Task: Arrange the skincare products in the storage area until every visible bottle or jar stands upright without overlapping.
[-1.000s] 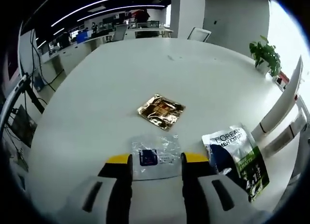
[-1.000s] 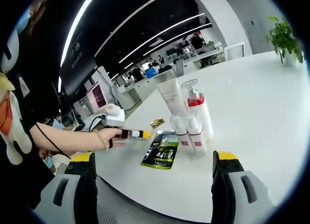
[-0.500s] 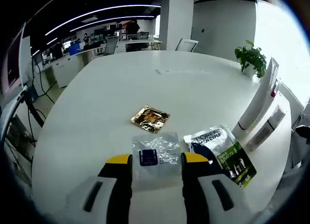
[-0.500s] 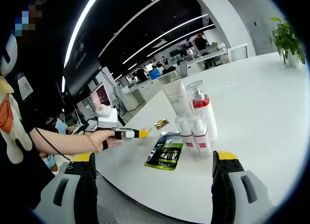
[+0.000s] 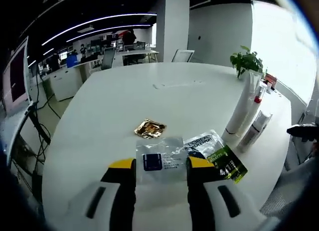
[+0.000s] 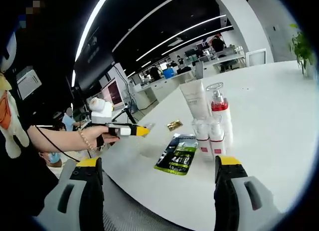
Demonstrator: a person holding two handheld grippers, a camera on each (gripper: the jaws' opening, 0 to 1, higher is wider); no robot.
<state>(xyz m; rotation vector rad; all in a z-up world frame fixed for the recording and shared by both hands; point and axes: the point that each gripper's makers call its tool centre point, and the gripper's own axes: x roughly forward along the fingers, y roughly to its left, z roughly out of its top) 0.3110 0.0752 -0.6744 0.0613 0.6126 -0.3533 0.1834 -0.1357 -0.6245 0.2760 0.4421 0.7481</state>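
— White table (image 5: 99, 116) below; what do you hold?
— My left gripper (image 5: 160, 166) pinches a clear sachet (image 5: 160, 160); my right gripper (image 6: 158, 163) gapes wide, bottles (image 6: 212, 123) upright ahead

White tube (image 6: 195, 102) and red-collared pump bottle (image 6: 220, 114) upright together on the white tabletop (image 6: 269, 111), two small clear-capped bottles (image 6: 210, 137) just in front, green-black sachet (image 6: 178, 154) flat beside them, gold sachet (image 5: 149, 128) beyond, clear sachet (image 5: 160, 160) raised.
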